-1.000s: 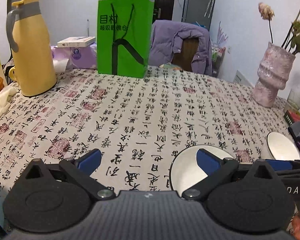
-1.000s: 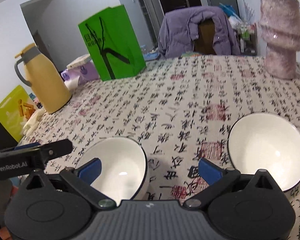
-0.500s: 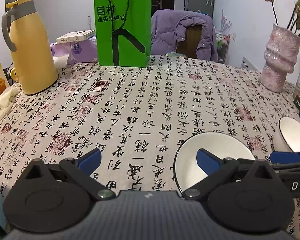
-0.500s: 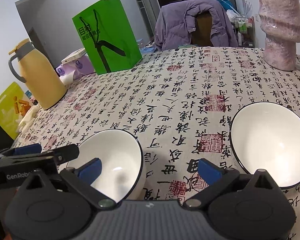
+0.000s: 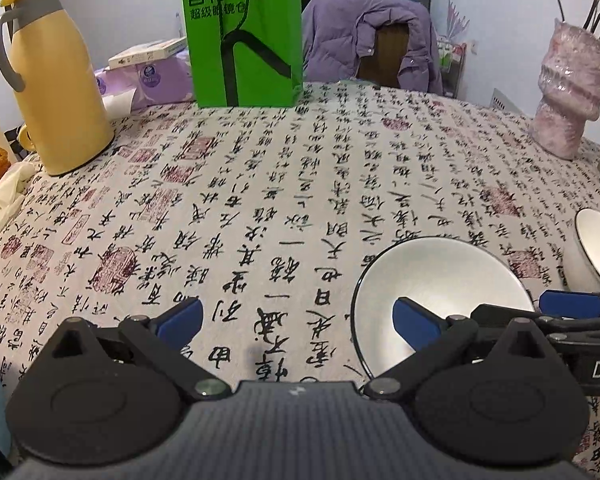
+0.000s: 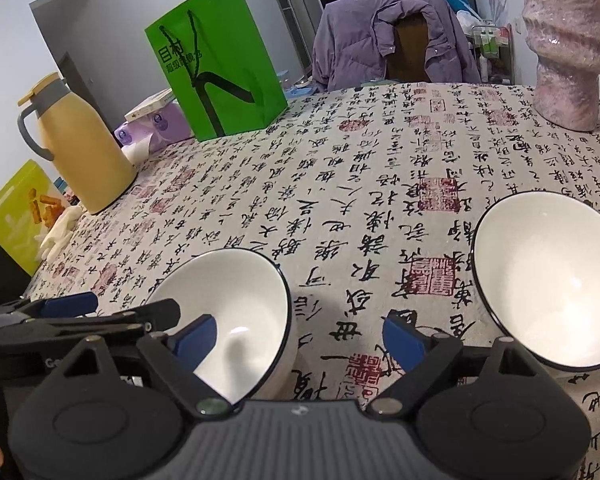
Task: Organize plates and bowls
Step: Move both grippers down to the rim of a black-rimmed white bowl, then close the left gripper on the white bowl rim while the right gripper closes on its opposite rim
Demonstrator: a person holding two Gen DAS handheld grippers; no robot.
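I have two white bowls with dark rims in front of me on the table [image 5: 308,184], which is covered in a cloth printed with calligraphy. The near bowl [image 6: 236,312] sits low on the left in my right wrist view; the far bowl [image 6: 548,280] stands well apart from it to the right, near the table edge. Both are upright and empty, which I judge makes them easy to nest.

My right tongs [image 6: 298,340] straddle the near bowl's right rim: one blue pad hangs inside the bowl, the other outside over the cloth. The jaws have just been closing in, but the pads do not yet press on the wall, so the bowl is between them and not gripped. I place them this way because a thin rim is the only part of a bowl narrow enough to pinch.

My left tongs [image 5: 298,320] stand released, holding nothing, with one pad over the same bowl's rim and the other over bare cloth. I keep them there, I think, to steady the bowl or take its other side.

The yellow jug [image 5: 56,80], green bag [image 5: 244,32] and pink vase [image 5: 572,88] stand far back, clear of the work
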